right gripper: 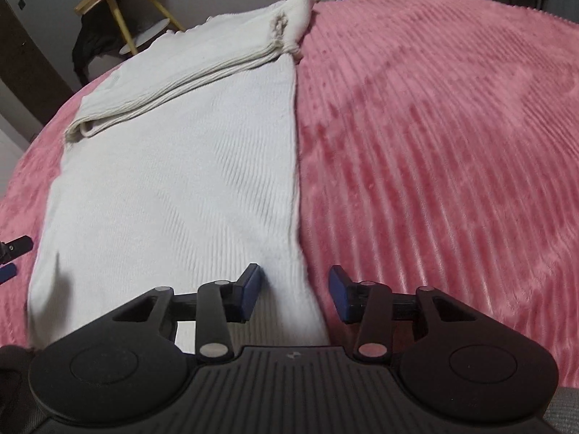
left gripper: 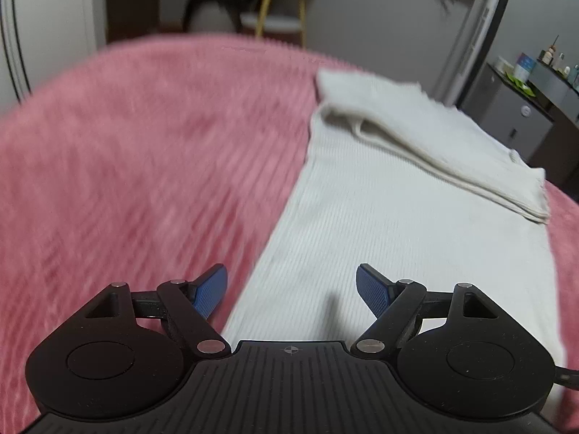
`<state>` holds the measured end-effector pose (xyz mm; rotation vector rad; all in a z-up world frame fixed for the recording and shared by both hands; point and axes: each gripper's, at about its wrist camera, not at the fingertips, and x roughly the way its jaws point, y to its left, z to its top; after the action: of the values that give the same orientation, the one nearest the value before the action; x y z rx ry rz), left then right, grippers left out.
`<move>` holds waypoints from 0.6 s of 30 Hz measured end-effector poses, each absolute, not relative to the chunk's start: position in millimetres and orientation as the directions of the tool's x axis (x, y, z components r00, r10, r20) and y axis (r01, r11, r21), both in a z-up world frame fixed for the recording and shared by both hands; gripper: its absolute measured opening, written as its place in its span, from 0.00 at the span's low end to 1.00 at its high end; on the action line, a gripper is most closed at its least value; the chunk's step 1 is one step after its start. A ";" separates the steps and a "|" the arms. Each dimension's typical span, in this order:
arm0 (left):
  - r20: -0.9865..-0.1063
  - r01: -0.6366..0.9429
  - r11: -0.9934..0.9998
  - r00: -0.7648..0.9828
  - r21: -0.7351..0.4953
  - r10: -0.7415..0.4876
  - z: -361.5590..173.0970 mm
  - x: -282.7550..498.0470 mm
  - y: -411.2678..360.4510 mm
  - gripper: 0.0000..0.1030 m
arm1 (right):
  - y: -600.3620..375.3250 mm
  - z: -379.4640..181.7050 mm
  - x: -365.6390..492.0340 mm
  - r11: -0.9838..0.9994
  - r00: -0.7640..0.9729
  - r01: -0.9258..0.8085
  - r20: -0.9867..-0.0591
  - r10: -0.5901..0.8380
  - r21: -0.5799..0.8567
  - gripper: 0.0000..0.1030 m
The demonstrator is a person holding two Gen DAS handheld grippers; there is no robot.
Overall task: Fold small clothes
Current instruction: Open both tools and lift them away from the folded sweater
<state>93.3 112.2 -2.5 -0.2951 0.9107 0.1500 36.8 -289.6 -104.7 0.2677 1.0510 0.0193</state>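
A white ribbed knit garment (left gripper: 380, 224) lies flat on a pink ribbed blanket (left gripper: 144, 144). Its sleeves (left gripper: 434, 137) are folded across the far part. My left gripper (left gripper: 291, 289) hovers open over the garment's near left edge, with nothing between its blue pads. In the right wrist view the same garment (right gripper: 173, 181) stretches away, with the sleeve fold (right gripper: 188, 72) at the top. My right gripper (right gripper: 294, 291) stands part open astride the garment's near right edge. Its pads do not press the cloth. A bit of the left gripper (right gripper: 11, 256) shows at the far left.
The pink blanket (right gripper: 434, 144) spreads wide to the right of the garment. Beyond the bed stand a yellow-legged side table (right gripper: 119, 3) with dark cloth hanging under it and a grey cabinet (left gripper: 524, 108) with small bottles on top.
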 end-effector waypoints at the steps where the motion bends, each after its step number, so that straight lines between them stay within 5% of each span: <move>1: -0.810 -0.249 0.949 0.586 -0.193 -0.011 -5.5 93.1 117.3 0.81 | -289.4 -105.2 37.0 0.967 0.490 0.107 -0.858 0.152 0.232 0.40; 11: -0.894 -0.217 0.966 0.447 -0.139 -0.028 -27.3 94.6 139.9 0.83 | -288.9 -103.6 39.1 0.974 0.437 0.066 -0.884 0.168 0.218 0.41; 14: -0.914 -0.196 0.969 0.402 -0.153 -0.063 -34.6 100.8 139.0 0.68 | -291.2 -105.6 40.2 0.970 0.433 0.076 -0.884 0.178 0.232 0.40; 17: -0.914 -0.159 0.978 0.401 -0.136 -0.062 -33.4 100.6 133.4 0.44 | -288.1 -103.6 38.2 0.970 0.446 0.051 -0.875 0.190 0.237 0.22; 18: -0.914 -0.143 0.980 0.400 -0.137 -0.069 -31.9 100.5 131.5 0.29 | -286.6 -102.5 37.2 0.971 0.449 0.042 -0.873 0.192 0.235 0.12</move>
<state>100.5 131.5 -31.9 -0.2057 1.1601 0.0474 37.2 -286.6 -102.5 0.2362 1.1038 0.0938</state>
